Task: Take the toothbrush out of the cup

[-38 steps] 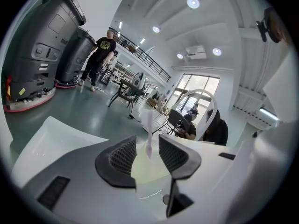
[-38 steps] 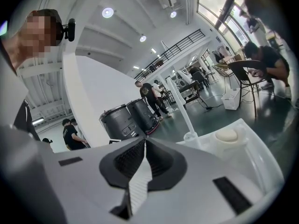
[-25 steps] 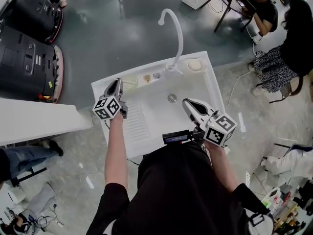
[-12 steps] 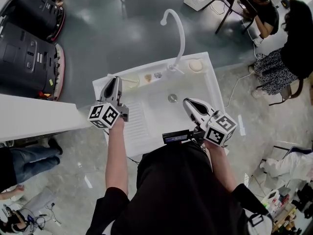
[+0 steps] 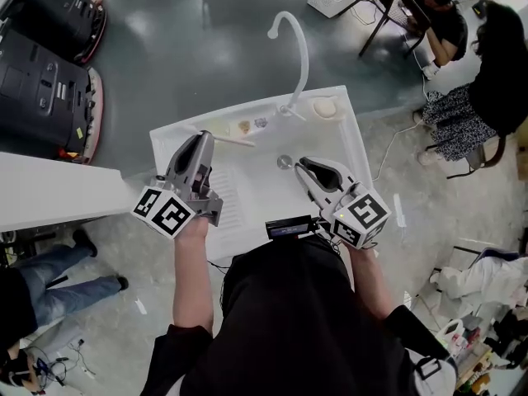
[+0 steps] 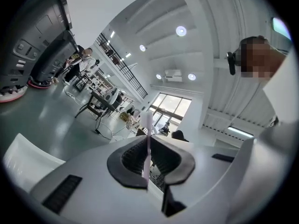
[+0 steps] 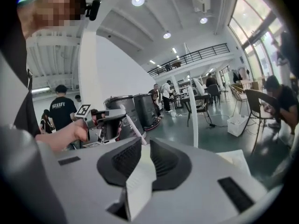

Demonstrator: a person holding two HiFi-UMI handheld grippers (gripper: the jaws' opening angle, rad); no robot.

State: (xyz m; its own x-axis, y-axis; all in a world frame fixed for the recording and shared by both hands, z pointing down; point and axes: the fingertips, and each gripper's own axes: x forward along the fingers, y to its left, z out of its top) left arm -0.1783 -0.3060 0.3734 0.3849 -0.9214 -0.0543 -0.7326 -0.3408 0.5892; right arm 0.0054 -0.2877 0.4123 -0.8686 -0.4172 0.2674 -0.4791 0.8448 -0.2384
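Note:
My left gripper (image 5: pixel 205 137) is held up over the left side of the white sink (image 5: pixel 353 143), shut on a thin pale toothbrush (image 5: pixel 235 141) that sticks out to the right of its jaws. In the left gripper view the toothbrush handle (image 6: pixel 148 146) stands upright between the pads. My right gripper (image 5: pixel 302 166) hovers over the basin near the drain (image 5: pixel 285 162). In the right gripper view its jaws are shut on a white wall (image 7: pixel 139 174) that I take for the cup. That view also catches the left gripper (image 7: pixel 105 121) with the toothbrush (image 7: pixel 131 126).
A white curved faucet (image 5: pixel 294 44) rises at the sink's back edge, with a soap bar (image 5: pixel 324 106) and small items (image 5: pixel 245 125) on the ledge. Dark machines (image 5: pixel 45 64) stand at the left. People sit at a table (image 5: pixel 429 19) at the upper right.
My left gripper has risen toward the head camera with the toothbrush in it. The right gripper has stayed in place over the basin.

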